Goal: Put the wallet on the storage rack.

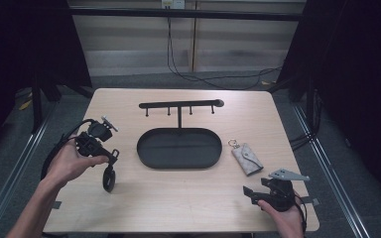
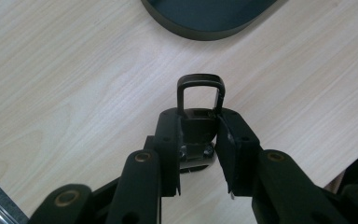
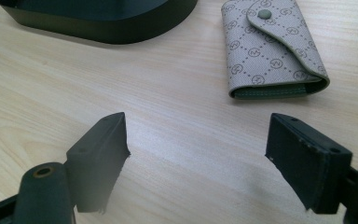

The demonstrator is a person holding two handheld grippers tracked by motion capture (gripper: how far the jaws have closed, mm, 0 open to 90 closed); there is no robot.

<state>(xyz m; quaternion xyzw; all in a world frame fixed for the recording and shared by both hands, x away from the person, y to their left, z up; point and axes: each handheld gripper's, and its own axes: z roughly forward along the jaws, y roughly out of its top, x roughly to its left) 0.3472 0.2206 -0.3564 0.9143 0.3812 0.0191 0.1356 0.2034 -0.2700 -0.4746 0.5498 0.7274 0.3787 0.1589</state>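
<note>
Two grippers in play. We see the left gripper (image 1: 110,157) at left centre of the high view, held above the counter (image 1: 178,198), clenched on a black car key fob (image 1: 109,177) that hangs below it, lower end down near the counter top. In the left gripper view the pads pinch the fob body (image 2: 196,128) from both sides, and its black metal loop (image 2: 200,91) sticks up past the fingertips in mid-frame.

We see the right gripper (image 1: 250,194) at lower right of the high view, low over the counter, jaws spread wide and released, nothing between them. In the right gripper view bare wood shows between its fingertips (image 3: 105,149).

Beige monogram key pouch (image 1: 246,158) lies flat on the counter, right of centre in the high view, snap flap closed, small ring at its far end; upper right in the right gripper view (image 3: 272,46), ahead of the open jaws and apart from them.

Black oval tray (image 1: 179,148) with a T-shaped hook bar (image 1: 180,104) sits mid-counter, between fob and pouch, touching neither.
</note>
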